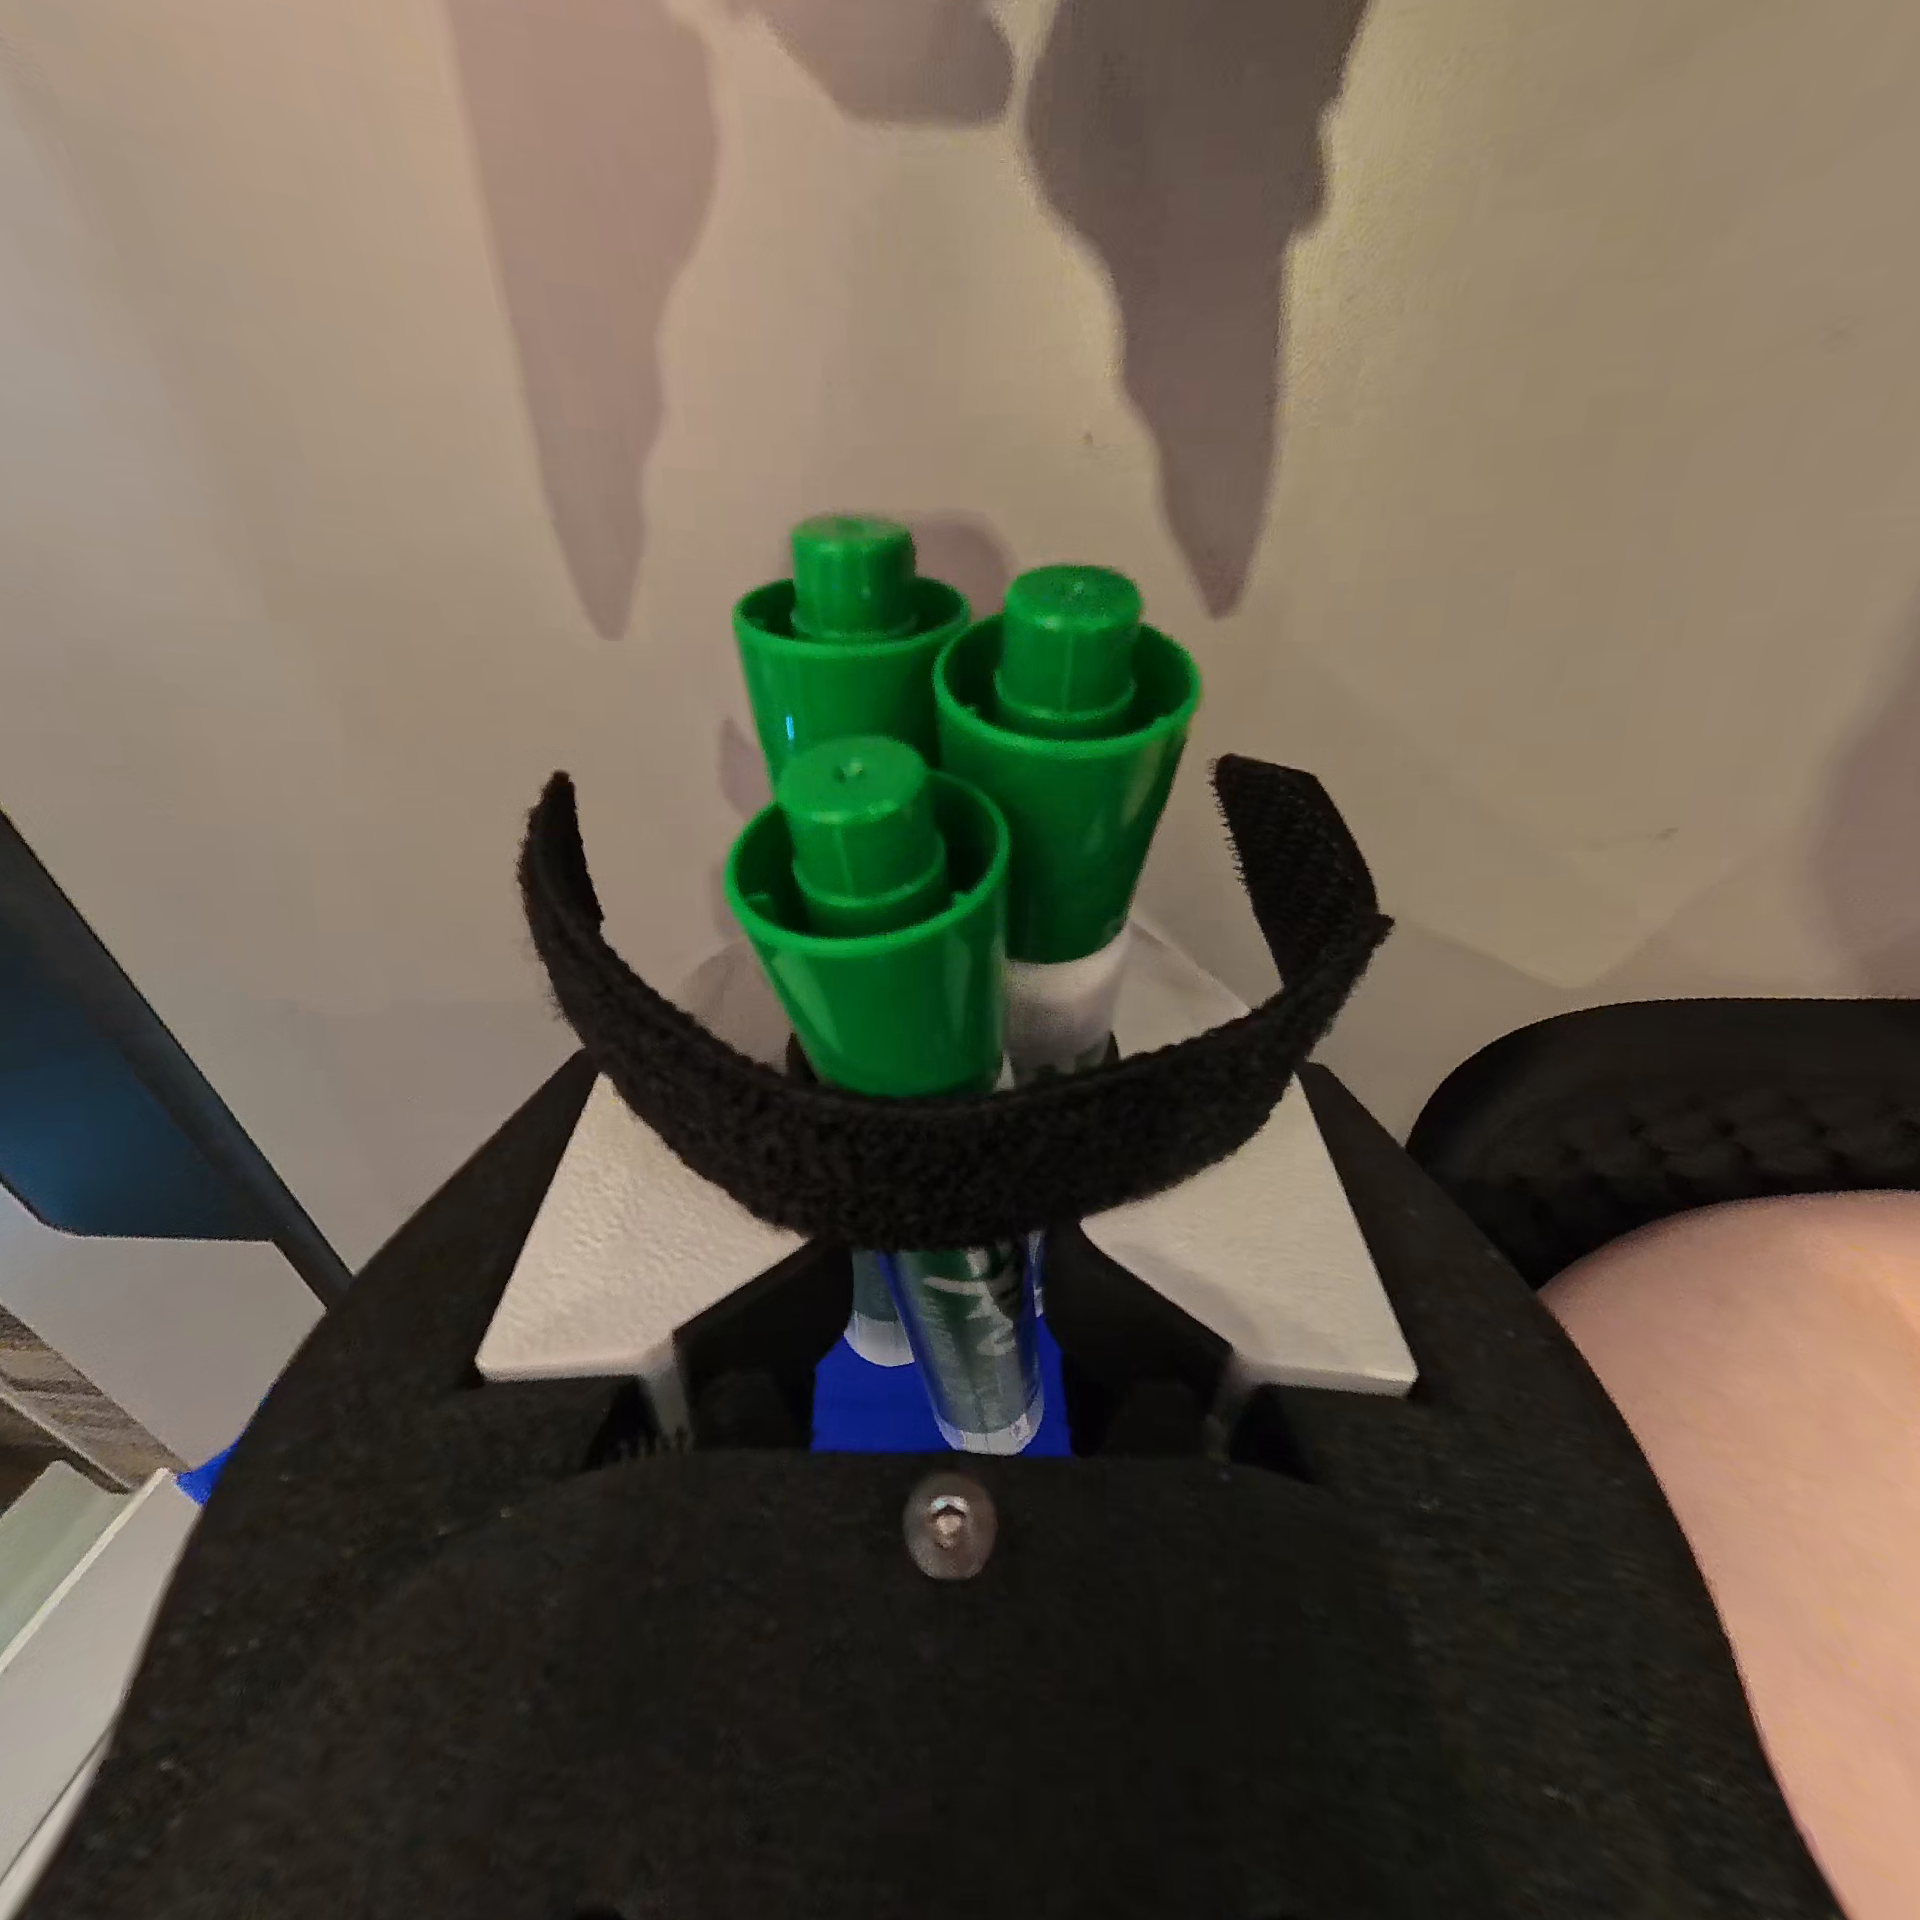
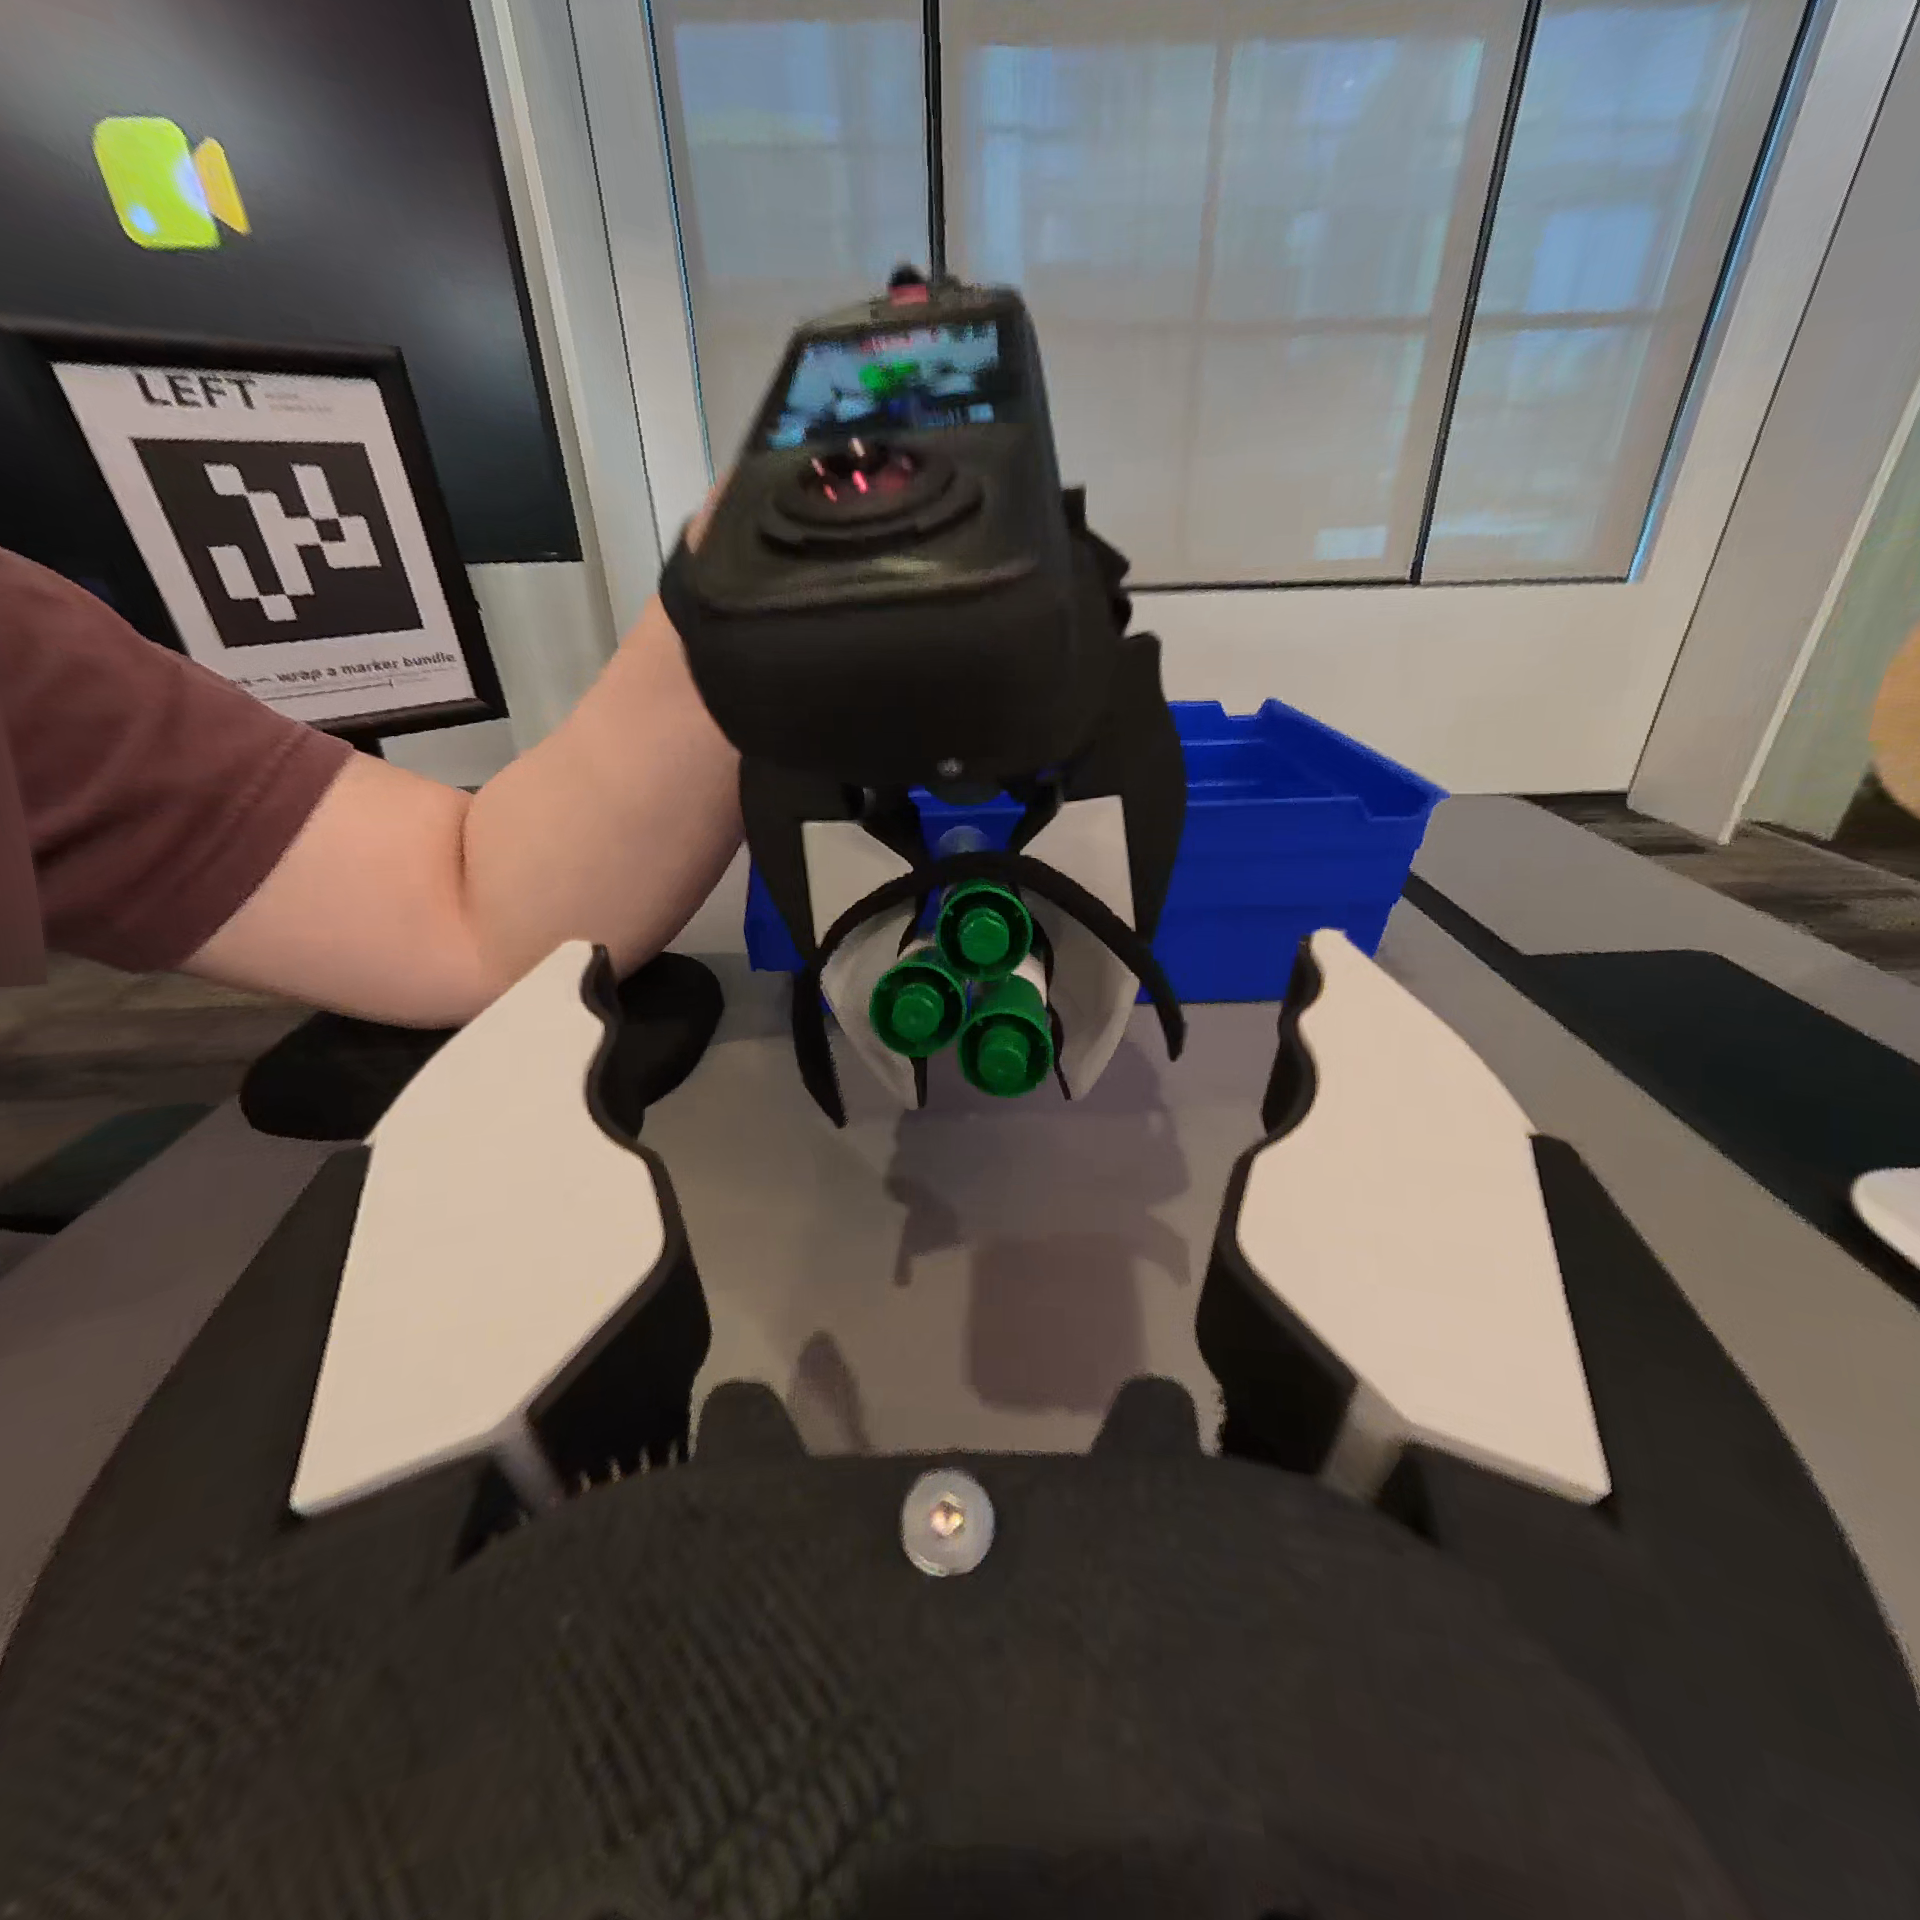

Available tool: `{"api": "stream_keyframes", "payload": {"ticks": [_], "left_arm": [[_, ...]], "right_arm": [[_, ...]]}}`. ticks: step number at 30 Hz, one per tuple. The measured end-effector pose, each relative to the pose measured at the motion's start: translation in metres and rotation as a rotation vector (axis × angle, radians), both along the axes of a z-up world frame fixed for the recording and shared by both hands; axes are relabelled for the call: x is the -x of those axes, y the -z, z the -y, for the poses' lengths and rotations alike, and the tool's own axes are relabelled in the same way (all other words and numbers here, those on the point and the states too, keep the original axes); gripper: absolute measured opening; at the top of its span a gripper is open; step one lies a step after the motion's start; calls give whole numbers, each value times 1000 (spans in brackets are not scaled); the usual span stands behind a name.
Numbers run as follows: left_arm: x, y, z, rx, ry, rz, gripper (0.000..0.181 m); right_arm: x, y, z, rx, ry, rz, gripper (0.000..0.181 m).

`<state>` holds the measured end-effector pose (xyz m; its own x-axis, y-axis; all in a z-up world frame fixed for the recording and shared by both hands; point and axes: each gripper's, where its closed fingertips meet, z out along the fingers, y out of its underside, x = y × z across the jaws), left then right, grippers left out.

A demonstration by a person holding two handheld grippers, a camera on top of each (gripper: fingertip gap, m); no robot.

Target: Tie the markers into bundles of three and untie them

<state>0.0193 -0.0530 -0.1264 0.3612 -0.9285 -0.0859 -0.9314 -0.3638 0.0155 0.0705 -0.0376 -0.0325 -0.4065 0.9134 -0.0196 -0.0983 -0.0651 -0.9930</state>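
The right gripper (image 2: 951, 1081), with matte black arms and smooth white fingers (image 2: 499, 1226), is spread wide, holding nothing, above the grey table (image 2: 1039, 1382). Beyond it the left gripper (image 2: 961, 1039) clamps three green-capped plastic markers (image 1: 914, 862), a fuzzy black hook-and-loop strap (image 1: 935, 1153) looped loosely around them, ends unjoined. Behind sits a blue plastic bin (image 2: 1288, 842).

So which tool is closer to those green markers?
The left tool: it is shut on the three green markers. The right tool is open and empty, apart from them, facing their caps.
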Motion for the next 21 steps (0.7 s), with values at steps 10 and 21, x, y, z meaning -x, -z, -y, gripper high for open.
{"api": "stream_keyframes", "payload": {"ticks": [10,21], "left_arm": [[-12,2,2,12,31,0,40],[-15,1,1,8,34,14,41]], "right_arm": [[16,11,23,-101,6,11,111],[16,24,29,-223,15,35,87]]}}
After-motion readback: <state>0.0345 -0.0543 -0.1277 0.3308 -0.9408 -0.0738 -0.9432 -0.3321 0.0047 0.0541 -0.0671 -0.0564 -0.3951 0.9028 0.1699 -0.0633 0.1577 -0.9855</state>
